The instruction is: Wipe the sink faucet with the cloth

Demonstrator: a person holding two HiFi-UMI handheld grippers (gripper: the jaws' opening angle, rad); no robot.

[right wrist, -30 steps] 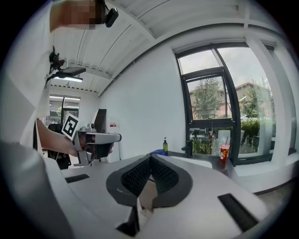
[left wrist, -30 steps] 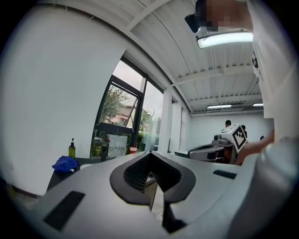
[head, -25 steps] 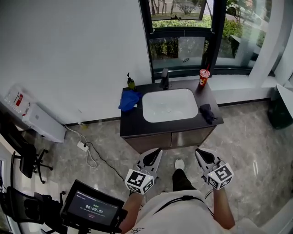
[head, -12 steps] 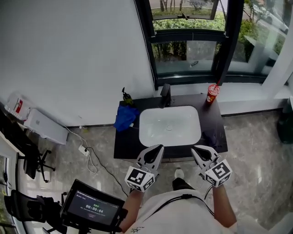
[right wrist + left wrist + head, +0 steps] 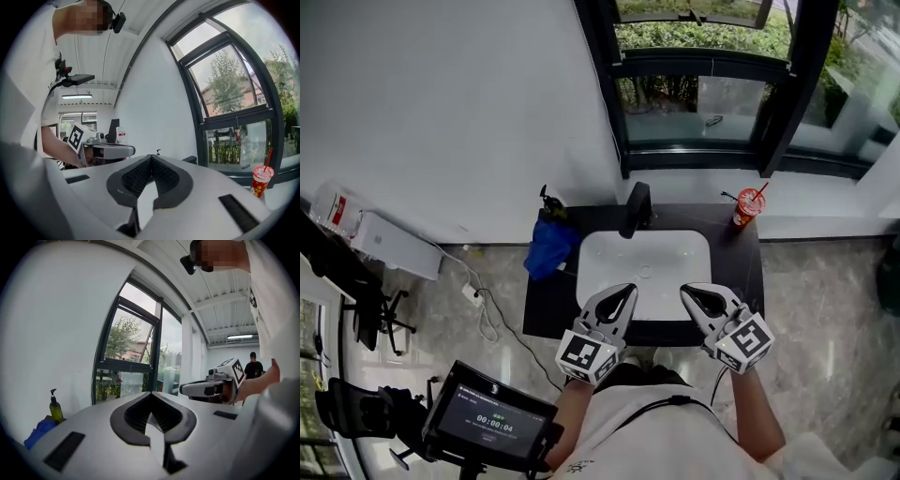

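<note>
At the back rim of the white sink (image 5: 645,267), upright over the basin: dark faucet (image 5: 636,208), not yet wiped. Just left, blue cloth (image 5: 548,248) bunched at the worktop (image 5: 741,272) edge, handy for pickup. Nearer, left gripper (image 5: 623,291) and right gripper (image 5: 689,292), jaws pressed together, empty, level above the front edge, probably ready to fetch the cloth.

Left gripper (image 5: 623,292) closed; right gripper (image 5: 687,292) closed; both level, side by side.

cloth (image 5: 549,246) blue | sink (image 5: 694,246) white | counter (image 5: 546,314) black | faucet (image 5: 636,208) black | cup (image 5: 744,212) red
</note>
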